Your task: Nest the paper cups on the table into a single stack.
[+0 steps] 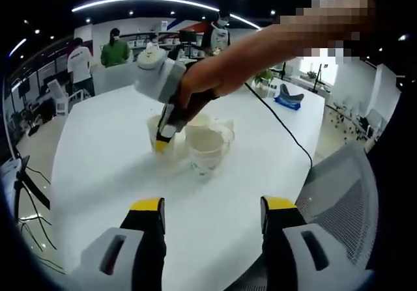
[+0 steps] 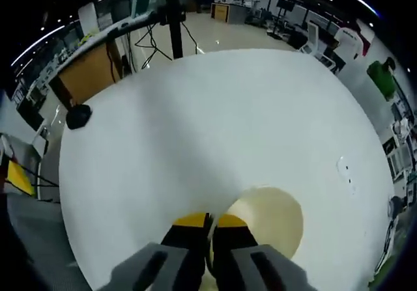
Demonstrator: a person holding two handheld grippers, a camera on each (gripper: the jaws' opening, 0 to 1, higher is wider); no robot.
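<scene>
Cream paper cups stand close together in the middle of the white round table [image 1: 104, 148]. The front cup [image 1: 207, 146] is upright and open, with another cup [image 1: 220, 123] right behind it. My right gripper [image 1: 161, 141], held by a person's arm, reaches down onto the left cup [image 1: 154, 127]. In the right gripper view, my right gripper [image 2: 208, 221] is shut on the rim of that cup [image 2: 270, 221], pinching its wall between the yellow tips. My left gripper [image 1: 214, 205] hovers open near the table's near edge, short of the cups, with nothing between its fingers.
A grey mesh chair [image 1: 345, 193] stands at the right of the table. A black cable [image 1: 280, 127] runs across the tabletop, with a blue object [image 1: 287, 99] further back. A black round item [image 2: 78, 116] sits at the table edge [image 2: 98, 193]. People stand in the background.
</scene>
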